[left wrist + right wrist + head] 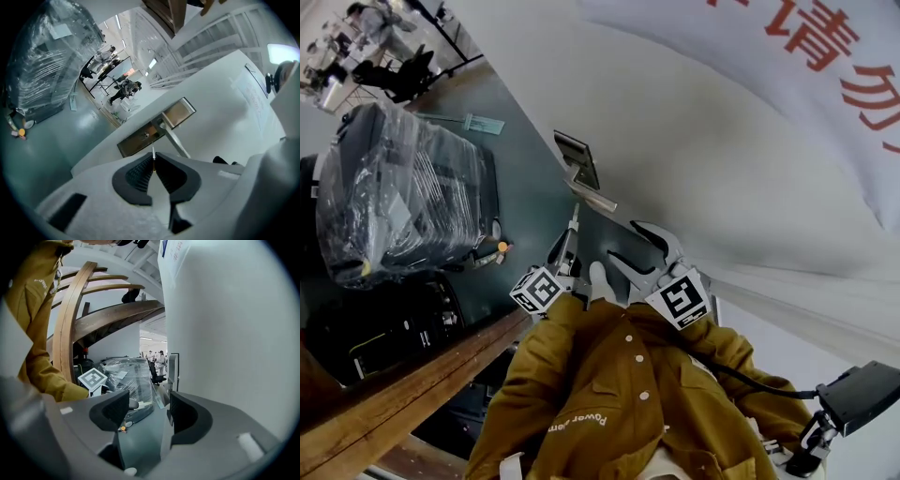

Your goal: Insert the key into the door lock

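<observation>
The metal lock plate (577,161) with its lever handle (595,199) sits on a white door (694,141). My left gripper (573,227) points at it from just below, shut on a thin key (153,152). The key's tip stands a short way off the keyhole (146,135) in the plate (136,140), apart from it, beside the handle (177,139). My right gripper (623,241) hangs open next to the left one, close to the door, with nothing between its fingers. In the right gripper view (149,401) the plate's edge (173,369) shows ahead.
A bulky black object wrapped in clear plastic (403,192) stands on the grey floor to the left. A wooden rail (403,384) runs across the lower left. A white banner with red print (825,56) hangs at the upper right. People stand by desks far back (119,89).
</observation>
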`<state>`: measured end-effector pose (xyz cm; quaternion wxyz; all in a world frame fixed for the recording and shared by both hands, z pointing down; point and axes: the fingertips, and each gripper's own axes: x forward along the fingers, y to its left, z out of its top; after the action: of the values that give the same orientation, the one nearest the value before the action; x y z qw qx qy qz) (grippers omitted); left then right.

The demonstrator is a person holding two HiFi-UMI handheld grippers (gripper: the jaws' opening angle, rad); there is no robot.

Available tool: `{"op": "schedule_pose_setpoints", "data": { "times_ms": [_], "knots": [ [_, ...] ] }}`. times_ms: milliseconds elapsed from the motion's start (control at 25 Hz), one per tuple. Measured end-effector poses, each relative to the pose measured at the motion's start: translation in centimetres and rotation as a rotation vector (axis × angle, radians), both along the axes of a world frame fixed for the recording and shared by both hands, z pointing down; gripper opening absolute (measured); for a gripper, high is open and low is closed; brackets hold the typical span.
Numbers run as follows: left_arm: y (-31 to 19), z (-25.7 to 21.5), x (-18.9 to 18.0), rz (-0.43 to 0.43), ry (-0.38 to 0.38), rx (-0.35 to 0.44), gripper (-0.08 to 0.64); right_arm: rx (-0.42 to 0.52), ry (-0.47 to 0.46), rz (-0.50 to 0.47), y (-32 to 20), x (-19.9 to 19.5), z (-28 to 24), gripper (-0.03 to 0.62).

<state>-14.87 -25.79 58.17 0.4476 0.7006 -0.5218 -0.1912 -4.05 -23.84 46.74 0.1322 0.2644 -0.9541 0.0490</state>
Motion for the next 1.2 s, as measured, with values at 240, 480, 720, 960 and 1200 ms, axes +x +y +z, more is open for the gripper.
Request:
{"op": "schedule_pose_setpoints", "data": {
  "times_ms": [240, 480, 720, 960, 1200],
  "knots": [
    [-4.5, 2.0, -0.3, 0.023, 0.073, 0.001, 0.021, -0.024, 0.057, 0.026, -2.5, -1.2, 2.9, 0.288],
    [-6.4, 1.7, 0.3, 0.047, 0.107, 0.01, 0.021, -0.06, 0.073, 0.036, -3.8, -1.9, 4.5, 0.291],
    [-7.2, 1.8, 0.1, 0.039, 0.14, 0.002, 0.021, -0.069, 0.09, 0.038, -5.0, -2.5, 5.4, 0.293],
    [-7.4, 2.1, 0.3, 0.031, 0.21, -0.005, 0.021, -0.067, 0.085, 0.02, -5.2, -3.2, 5.2, 0.291],
    [-7.0, 2.1, -0.3, 0.033, 0.238, -0.011, 0.021, -0.068, 0.091, 0.016, -5.3, -4.1, 5.3, 0.291]
  ]
}}
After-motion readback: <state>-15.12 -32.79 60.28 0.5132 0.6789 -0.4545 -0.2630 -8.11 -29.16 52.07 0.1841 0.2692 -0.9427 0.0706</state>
